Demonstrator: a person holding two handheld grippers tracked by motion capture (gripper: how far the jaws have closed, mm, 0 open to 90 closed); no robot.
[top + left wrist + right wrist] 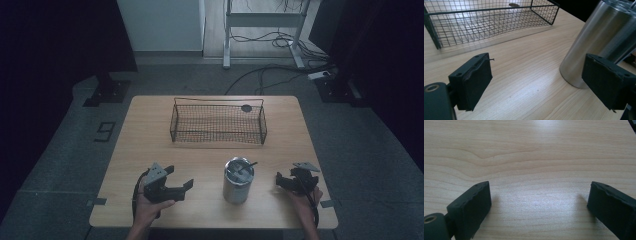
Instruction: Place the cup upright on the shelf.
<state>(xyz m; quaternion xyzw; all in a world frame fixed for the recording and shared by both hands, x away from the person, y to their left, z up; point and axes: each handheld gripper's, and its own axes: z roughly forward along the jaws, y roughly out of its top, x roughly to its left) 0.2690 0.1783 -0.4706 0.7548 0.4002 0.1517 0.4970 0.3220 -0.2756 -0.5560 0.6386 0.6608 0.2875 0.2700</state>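
A steel tumbler with a lidded top stands upright near the table's front, between the two hands. In the left gripper view the tumbler rises at the right, just beyond the right jaw. My left gripper is open at the front left, aimed toward the tumbler; its jaws stand wide apart with bare wood between them. At the front right, my right gripper is open too, and its jaws hover low over plain tabletop. A black wire basket sits at the back centre.
A small dark round object lies by the basket's far right corner. The wooden table has its front edge just under the hands. Beyond it are a desk frame, floor cables and dark stands.
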